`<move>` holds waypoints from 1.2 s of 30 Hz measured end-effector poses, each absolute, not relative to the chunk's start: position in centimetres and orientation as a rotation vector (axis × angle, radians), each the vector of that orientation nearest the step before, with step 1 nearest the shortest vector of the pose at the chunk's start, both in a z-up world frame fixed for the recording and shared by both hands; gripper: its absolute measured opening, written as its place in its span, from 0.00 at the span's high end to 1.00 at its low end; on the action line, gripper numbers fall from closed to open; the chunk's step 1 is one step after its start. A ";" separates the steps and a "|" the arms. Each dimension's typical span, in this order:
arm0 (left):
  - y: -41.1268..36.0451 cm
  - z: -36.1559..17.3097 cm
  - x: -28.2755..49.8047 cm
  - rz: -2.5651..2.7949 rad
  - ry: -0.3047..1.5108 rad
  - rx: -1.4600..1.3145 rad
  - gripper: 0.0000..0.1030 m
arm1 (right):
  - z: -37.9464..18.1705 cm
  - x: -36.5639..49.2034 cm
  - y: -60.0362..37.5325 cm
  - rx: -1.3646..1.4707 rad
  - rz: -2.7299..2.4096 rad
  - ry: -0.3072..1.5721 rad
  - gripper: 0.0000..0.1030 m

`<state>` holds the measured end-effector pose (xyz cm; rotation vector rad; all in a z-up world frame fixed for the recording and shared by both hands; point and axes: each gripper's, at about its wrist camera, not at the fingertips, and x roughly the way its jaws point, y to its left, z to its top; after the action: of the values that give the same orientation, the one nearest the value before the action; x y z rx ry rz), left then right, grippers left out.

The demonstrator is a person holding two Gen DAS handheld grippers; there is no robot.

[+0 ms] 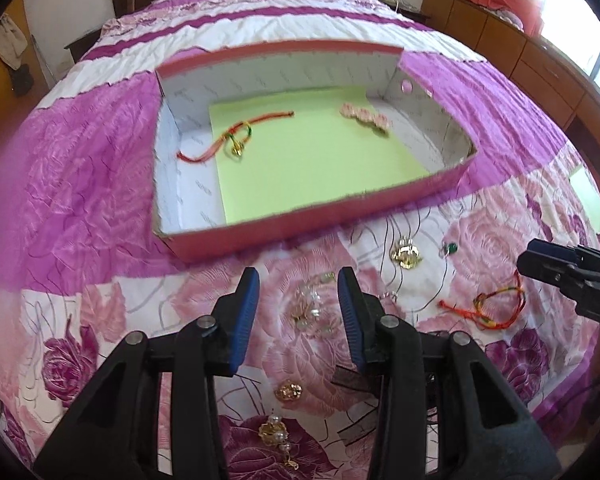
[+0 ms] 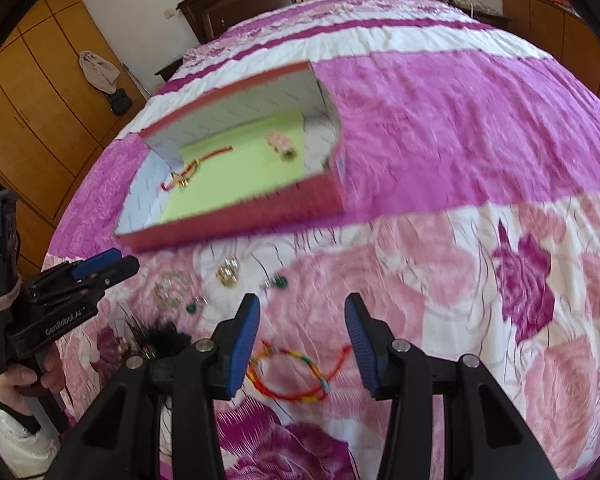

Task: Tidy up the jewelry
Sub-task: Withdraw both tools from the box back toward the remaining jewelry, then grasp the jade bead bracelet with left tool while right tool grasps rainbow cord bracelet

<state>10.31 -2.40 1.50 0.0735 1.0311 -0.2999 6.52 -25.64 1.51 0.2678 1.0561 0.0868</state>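
A pink cardboard box (image 1: 284,236) lined with green paper sits on the bed. It holds a red cord bracelet (image 1: 236,136) and a pink bead bracelet (image 1: 366,118). My left gripper (image 1: 298,274) stands open over a clear bead bracelet (image 1: 310,308) lying on the quilt, without touching it. My right gripper (image 2: 302,300) is open too, its fingers on either side of a multicoloured cord bracelet (image 2: 296,376) that lies flat on the quilt. The same cord bracelet (image 1: 484,308) shows at the right of the left wrist view.
Loose pieces lie on the floral quilt (image 2: 460,260) in front of the box: a gold brooch (image 1: 406,256), a green earring (image 1: 452,247), a gold bead (image 1: 288,390), a pearl earring (image 1: 276,436) and a black feather piece (image 2: 160,336). Wooden cabinets flank the bed.
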 end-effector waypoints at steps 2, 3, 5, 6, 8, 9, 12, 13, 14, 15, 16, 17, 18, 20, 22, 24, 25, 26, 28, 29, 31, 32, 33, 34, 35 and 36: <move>-2.7 0.7 10.3 -0.297 1.046 0.086 0.68 | 0.9 6.1 -25.8 0.267 0.082 1.073 0.54; -2.8 0.4 10.2 -0.297 1.052 0.090 0.68 | 0.8 6.1 -25.9 0.269 0.082 1.077 0.54; -2.9 -0.2 10.3 -0.298 1.066 0.094 0.68 | 0.5 5.9 -26.0 0.275 0.083 1.085 0.54; -2.9 -0.5 10.3 -0.298 1.073 0.095 0.68 | 0.3 5.7 -26.0 0.276 0.085 1.090 0.54; -3.0 -1.0 10.4 -0.297 1.089 0.095 0.69 | -0.1 5.6 -26.1 0.276 0.087 1.099 0.54; -3.0 -1.3 10.4 -0.297 1.096 0.094 0.69 | -0.3 5.5 -26.1 0.275 0.088 1.105 0.54; -3.0 -2.0 10.4 -0.296 1.109 0.094 0.69 | -0.8 5.3 -25.9 0.265 0.090 1.118 0.55; -3.0 -2.1 10.3 -0.296 1.110 0.095 0.69 | -0.9 5.3 -25.8 0.263 0.093 1.120 0.56; -3.1 -2.3 10.3 -0.295 1.109 0.097 0.69 | -1.2 5.2 -25.7 0.258 0.098 1.125 0.57; -3.1 -2.4 10.3 -0.295 1.109 0.098 0.69 | -1.4 5.3 -25.7 0.256 0.100 1.129 0.60; -3.1 -2.5 10.3 -0.296 1.109 0.101 0.69 | -1.6 5.3 -25.7 0.253 0.100 1.134 0.62; -3.1 -2.6 10.2 -0.297 1.108 0.104 0.69 | -1.8 5.3 -25.7 0.250 0.099 1.138 0.63; -3.1 -2.8 10.2 -0.298 1.108 0.105 0.70 | -2.0 5.3 -25.6 0.244 0.099 1.141 0.66; -3.1 -3.0 10.3 -0.299 1.106 0.108 0.70 | -2.3 5.2 -25.6 0.237 0.104 1.143 0.68; -3.1 -3.0 10.2 -0.299 1.101 0.110 0.70 | -2.6 5.2 -25.6 0.240 0.110 1.147 0.71; -3.2 -3.2 10.4 -0.299 1.099 0.110 0.70 | -2.8 5.3 -25.6 0.242 0.110 1.149 0.75; -3.3 -3.2 10.3 -0.301 1.097 0.108 0.71 | -2.8 5.3 -25.7 0.244 0.110 1.150 0.77; -3.3 -3.2 10.4 -0.302 1.095 0.108 0.72 | -2.9 5.3 -25.7 0.248 0.111 1.150 0.78; -3.2 -3.3 10.4 -0.300 1.095 0.110 0.74 | -2.9 5.3 -25.9 0.256 0.112 1.148 0.83; -3.2 -3.3 10.4 -0.298 1.098 0.111 0.75 | -2.9 5.3 -25.9 0.260 0.113 1.147 0.84; -3.3 -3.3 10.4 -0.293 1.100 0.115 0.77 | -3.0 5.2 -26.0 0.263 0.114 1.146 0.87; -3.4 -3.3 10.5 -0.292 1.100 0.117 0.78 | -2.9 5.1 -26.1 0.264 0.115 1.144 0.88; -3.4 -3.3 10.5 -0.291 1.099 0.119 0.80 | -2.9 5.1 -26.2 0.266 0.117 1.140 0.89; -3.4 -3.3 10.4 -0.293 1.095 0.120 0.84 | -2.8 5.0 -26.2 0.268 0.119 1.137 0.90; -3.4 -3.2 10.3 -0.296 1.089 0.121 0.87 | -2.7 4.9 -26.3 0.270 0.122 1.132 0.91; -3.6 -3.2 10.3 -0.300 1.086 0.120 0.90 | -2.6 4.8 -26.3 0.272 0.123 1.126 0.91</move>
<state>10.32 -3.56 -3.16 0.1205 1.0858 -0.3003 4.81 -26.27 -2.56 0.2721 1.1261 0.1230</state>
